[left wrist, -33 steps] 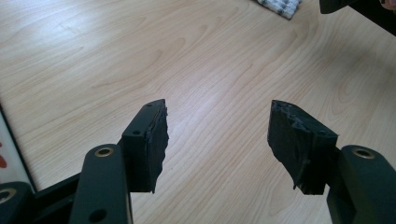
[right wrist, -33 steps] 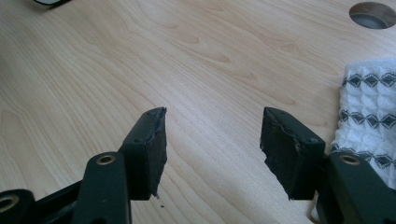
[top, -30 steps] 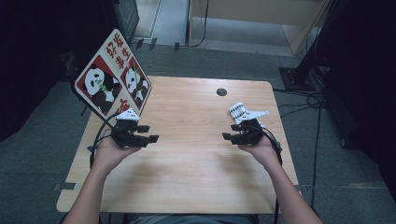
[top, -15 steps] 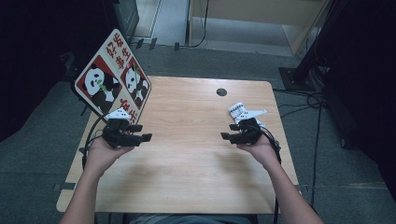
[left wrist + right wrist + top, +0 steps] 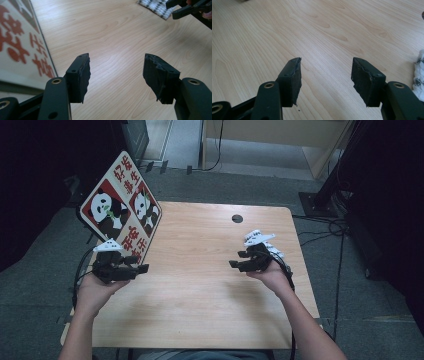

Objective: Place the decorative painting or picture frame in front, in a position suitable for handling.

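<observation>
My left gripper (image 5: 116, 75) and right gripper (image 5: 325, 80) both gape wide, holding nothing. The cloth (image 5: 419, 75) lies on the table (image 5: 200, 295) just beside my right gripper, well apart from my left.

Looks like a lab or recording studio rather than a home. Bare wooden table (image 5: 200, 285) on grey carpet (image 5: 360, 310), black drapes (image 5: 45, 175) at the sides, cables (image 5: 325, 227) trailing across the floor, a stand's base (image 5: 317, 202) nearby.

Checked cloth (image 5: 274, 251): white with dark grey pattern, crumpled, lay on the desk (image 5: 200, 285) near its right edge, just beside the right gripper (image 5: 234, 264).

Panda sign (image 5: 122, 215): tilted upright at the desk's left edge.
</observation>
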`<state>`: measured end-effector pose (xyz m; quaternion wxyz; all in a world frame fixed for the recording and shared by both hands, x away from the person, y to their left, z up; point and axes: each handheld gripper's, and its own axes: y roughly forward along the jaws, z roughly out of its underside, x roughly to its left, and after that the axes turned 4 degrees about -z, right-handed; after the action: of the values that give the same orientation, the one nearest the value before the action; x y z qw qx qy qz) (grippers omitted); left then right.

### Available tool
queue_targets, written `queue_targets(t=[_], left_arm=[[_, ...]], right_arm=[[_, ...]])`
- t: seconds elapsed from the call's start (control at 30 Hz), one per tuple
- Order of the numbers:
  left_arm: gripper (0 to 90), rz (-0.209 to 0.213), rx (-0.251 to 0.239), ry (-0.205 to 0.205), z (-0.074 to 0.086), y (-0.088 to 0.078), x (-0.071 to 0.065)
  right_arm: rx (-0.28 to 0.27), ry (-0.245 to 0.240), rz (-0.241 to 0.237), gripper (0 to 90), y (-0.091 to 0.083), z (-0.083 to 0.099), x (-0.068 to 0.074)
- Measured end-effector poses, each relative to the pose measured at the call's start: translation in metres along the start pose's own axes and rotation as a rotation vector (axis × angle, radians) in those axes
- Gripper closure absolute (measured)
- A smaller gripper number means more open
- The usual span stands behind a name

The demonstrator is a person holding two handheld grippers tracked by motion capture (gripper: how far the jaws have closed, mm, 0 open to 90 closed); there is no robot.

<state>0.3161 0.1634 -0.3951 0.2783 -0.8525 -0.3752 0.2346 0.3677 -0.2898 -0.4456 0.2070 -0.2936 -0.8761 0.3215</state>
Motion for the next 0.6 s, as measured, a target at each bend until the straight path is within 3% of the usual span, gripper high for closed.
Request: queue_targets(t=[0.43, 0.6], left_arm=[[39.3, -0.039, -0.019, -0.050, 0.004, -0.031, 0.021], [39.3, -0.073, -0.023, -0.076, 0.008, -0.039, 0.032]], right_arm=[[0.009, 0.006, 0.007, 42.7, 0.000, 0.000, 0.000], [0.008, 0.009, 0.015, 42.7, -0.003, 0.002, 0.000]])
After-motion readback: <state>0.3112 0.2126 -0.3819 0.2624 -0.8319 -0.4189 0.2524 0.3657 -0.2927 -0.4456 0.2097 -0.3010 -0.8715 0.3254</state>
